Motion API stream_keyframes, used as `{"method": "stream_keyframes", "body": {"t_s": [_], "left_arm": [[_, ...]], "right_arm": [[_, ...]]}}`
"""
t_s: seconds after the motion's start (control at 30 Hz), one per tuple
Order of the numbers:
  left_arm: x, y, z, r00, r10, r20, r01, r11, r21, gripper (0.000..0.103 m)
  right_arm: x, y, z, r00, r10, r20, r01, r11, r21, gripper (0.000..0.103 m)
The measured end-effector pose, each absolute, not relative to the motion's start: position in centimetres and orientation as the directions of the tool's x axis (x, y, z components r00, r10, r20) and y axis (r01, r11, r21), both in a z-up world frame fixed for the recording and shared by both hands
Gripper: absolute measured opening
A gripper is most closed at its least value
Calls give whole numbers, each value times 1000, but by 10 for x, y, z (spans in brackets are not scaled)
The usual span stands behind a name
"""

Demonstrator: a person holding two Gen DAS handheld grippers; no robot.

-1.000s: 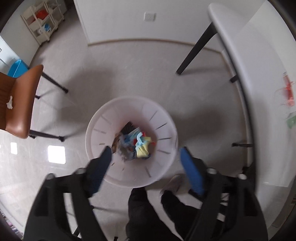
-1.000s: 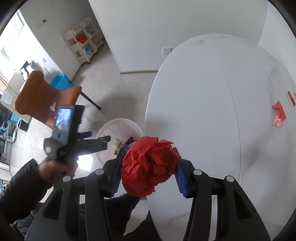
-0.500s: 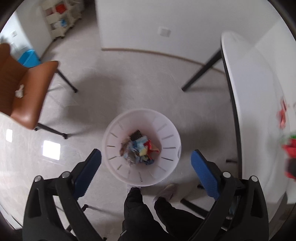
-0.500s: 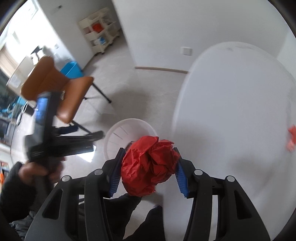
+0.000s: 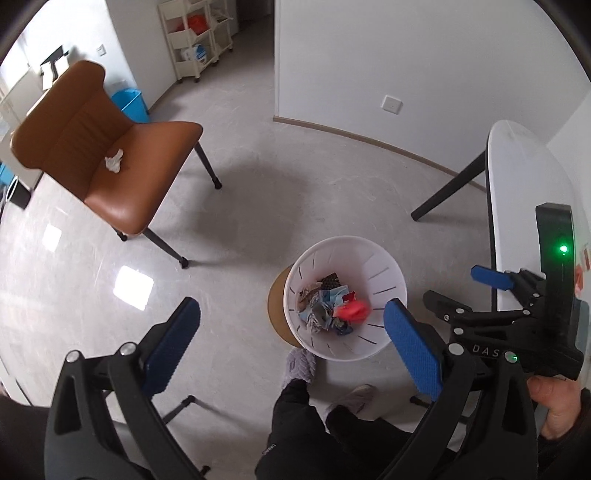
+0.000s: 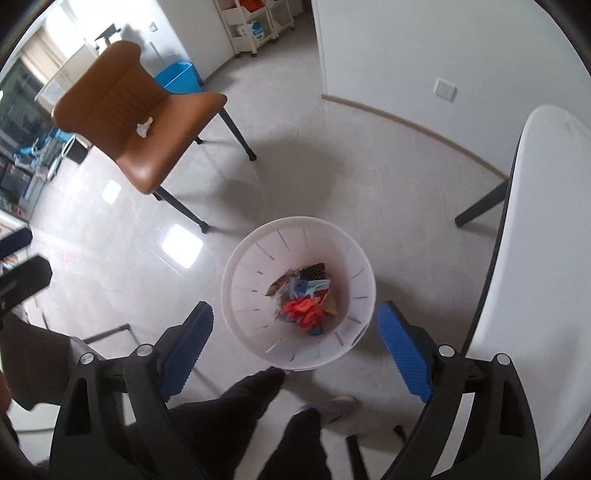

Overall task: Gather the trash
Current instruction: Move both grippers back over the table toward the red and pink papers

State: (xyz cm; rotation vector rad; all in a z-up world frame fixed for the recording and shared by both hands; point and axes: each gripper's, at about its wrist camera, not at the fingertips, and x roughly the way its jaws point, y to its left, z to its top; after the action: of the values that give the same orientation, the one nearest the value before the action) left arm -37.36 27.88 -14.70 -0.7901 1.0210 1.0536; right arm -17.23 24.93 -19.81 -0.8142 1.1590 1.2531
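Observation:
A white slotted trash bin (image 5: 391,275) (image 6: 258,243) stands on the floor with mixed scraps inside. A red crumpled paper ball (image 5: 354,310) (image 6: 306,309) lies in it on top of the scraps. My left gripper (image 5: 291,343) is open and empty, above and to the left of the bin. My right gripper (image 6: 295,343) is open and empty, directly above the bin; it also shows in the left wrist view (image 5: 443,295). A white crumpled tissue (image 5: 113,163) (image 6: 144,127) lies on the brown chair seat (image 5: 122,173) (image 6: 155,122).
A white table (image 5: 524,206) (image 6: 535,240) with black legs stands at the right, with red scraps at its edge (image 5: 580,273). My legs and feet (image 5: 303,369) are just in front of the bin. A blue bin (image 6: 179,79) and a shelf cart (image 5: 199,33) stand at the back.
My right gripper swung from the table to over the bin, opened and let go of the red paper ball, which now lies in the bin. My left gripper moved back and left.

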Motion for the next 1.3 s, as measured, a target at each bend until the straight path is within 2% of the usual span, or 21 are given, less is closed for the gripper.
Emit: {"method": "stream_keyframes", "body": {"t_s": [0.27, 0.43, 0.6, 1.0, 1.13, 1.3], "left_arm": [[-337, 266, -125, 196, 329, -924, -913, 405, -50, 95], [-291, 252, -92, 287, 368, -885, -854, 517, -62, 95], [-246, 234, -72, 373, 354, -858, -786, 612, -89, 95], [-172, 186, -70, 421, 284, -862, -647, 759, -65, 95], [-151, 176, -74, 423, 264, -867, -606, 794, -53, 95], [-100, 154, -80, 446, 218, -868, -498, 866, -38, 95]], "right_arm": [[-144, 202, -135, 11, 372, -928, -957, 274, 98, 100], [-114, 152, -95, 31, 422, -906, -910, 387, 149, 100], [-86, 101, -70, 131, 432, -893, -854, 506, 120, 100], [-46, 33, -69, 267, 425, -865, -701, 702, 128, 100], [-20, 2, -74, 344, 401, -849, -582, 801, 142, 100], [34, -39, -90, 436, 299, -849, -401, 909, 114, 100]]}}
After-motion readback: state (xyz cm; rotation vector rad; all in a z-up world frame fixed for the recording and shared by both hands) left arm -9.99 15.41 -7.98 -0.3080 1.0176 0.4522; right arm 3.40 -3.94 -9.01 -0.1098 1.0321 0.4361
